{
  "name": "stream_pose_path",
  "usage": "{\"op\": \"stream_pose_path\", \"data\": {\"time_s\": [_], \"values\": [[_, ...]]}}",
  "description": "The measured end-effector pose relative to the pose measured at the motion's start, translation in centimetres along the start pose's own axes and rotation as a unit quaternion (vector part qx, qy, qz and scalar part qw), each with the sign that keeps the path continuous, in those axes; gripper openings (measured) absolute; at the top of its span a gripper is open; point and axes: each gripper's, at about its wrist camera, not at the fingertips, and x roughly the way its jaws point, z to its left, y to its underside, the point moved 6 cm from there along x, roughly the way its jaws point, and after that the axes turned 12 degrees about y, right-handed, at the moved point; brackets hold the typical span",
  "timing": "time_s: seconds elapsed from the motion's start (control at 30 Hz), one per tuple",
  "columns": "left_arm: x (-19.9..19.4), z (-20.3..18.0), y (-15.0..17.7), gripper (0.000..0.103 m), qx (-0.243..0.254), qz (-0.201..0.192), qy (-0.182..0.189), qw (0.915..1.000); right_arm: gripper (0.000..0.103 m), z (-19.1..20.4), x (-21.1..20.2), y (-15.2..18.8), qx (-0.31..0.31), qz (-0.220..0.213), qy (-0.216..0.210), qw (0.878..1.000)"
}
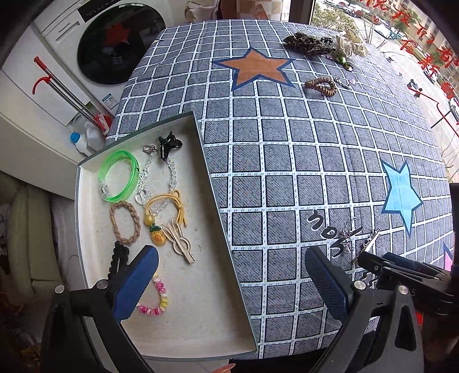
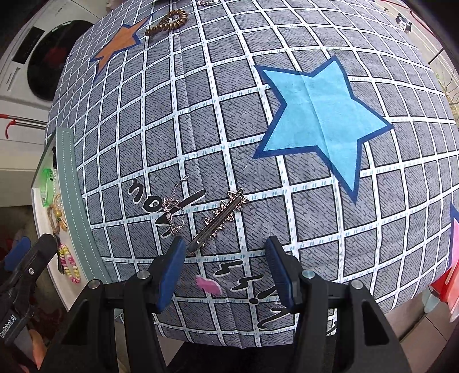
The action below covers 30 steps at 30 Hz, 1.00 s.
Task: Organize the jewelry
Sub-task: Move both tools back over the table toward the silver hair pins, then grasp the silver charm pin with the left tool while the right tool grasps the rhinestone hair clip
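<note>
A shallow white tray [image 1: 200, 324] at the table's left edge holds a green bangle [image 1: 117, 175], a black claw clip [image 1: 167, 145], a clear bead chain, a braided tan tie [image 1: 124, 222], a sunflower tie [image 1: 157, 236], a rabbit clip [image 1: 179, 239] and a pink bead bracelet [image 1: 156, 305]. My left gripper [image 1: 232, 282] is open and empty over the tray's right wall. My right gripper [image 2: 225, 268] is open and empty, just short of a spiked silver hair clip [image 2: 218, 221] and a silver chain [image 2: 172, 212] on the cloth.
A brown coil tie [image 1: 321, 85] lies at the far side, also in the right wrist view [image 2: 167, 25]. A leopard scrunchie [image 1: 308, 43], a cream scrunchie [image 1: 351, 46] and small pieces lie at the far right. A washing machine [image 1: 114, 43] stands left of the table.
</note>
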Motion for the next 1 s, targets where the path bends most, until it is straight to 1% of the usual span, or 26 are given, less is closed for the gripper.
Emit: {"op": "stream_pose_path", "data": {"time_s": [0.17,0.3,0.4,0.43,0.53,0.57,0.63,0.8,0.87,1.0], "values": [[0.1,0.0,-0.2,0.103,-0.003,0.001,-0.003,1.0,0.061,1.1,0.2,-0.2,-0.016,-0.014,0.025,0.999],[0.3,0.1,-0.3,0.103,-0.008,0.004,-0.001,1.0,0.061,2.8,0.2,-0.1,-0.03,-0.021,0.041,0.999],[0.6,-0.1,-0.4,0.103,-0.009,0.007,0.003,0.9999,0.06,5.8,0.2,0.1,-0.056,-0.031,0.063,0.996],[0.7,-0.2,-0.5,0.103,-0.008,0.008,0.004,0.9999,0.059,6.3,0.2,0.3,-0.064,-0.034,0.07,0.995],[1.1,-0.7,-0.7,0.103,-0.005,0.012,0.011,0.9999,0.05,7.7,0.1,1.4,-0.077,-0.044,0.087,0.992],[1.3,-0.9,-0.7,0.103,-0.004,0.013,0.013,0.9998,0.045,8.0,0.1,1.7,-0.08,-0.046,0.091,0.992],[1.6,-1.5,-0.9,0.103,0.0,0.017,0.019,0.9997,0.039,7.7,0.2,2.3,-0.086,-0.05,0.093,0.991],[2.5,-3.1,-1.2,0.103,0.016,0.024,0.031,0.9991,0.013,6.4,0.3,2.6,-0.089,-0.056,0.09,0.99],[2.9,-3.9,-1.2,0.103,0.024,0.028,0.037,0.9986,0.011,6.2,0.3,2.7,-0.088,-0.058,0.079,0.991],[4.1,-5.6,-1.1,0.103,0.038,0.043,0.058,0.9967,0.011,4.9,0.4,2.6,-0.083,-0.06,0.053,0.993]]}}
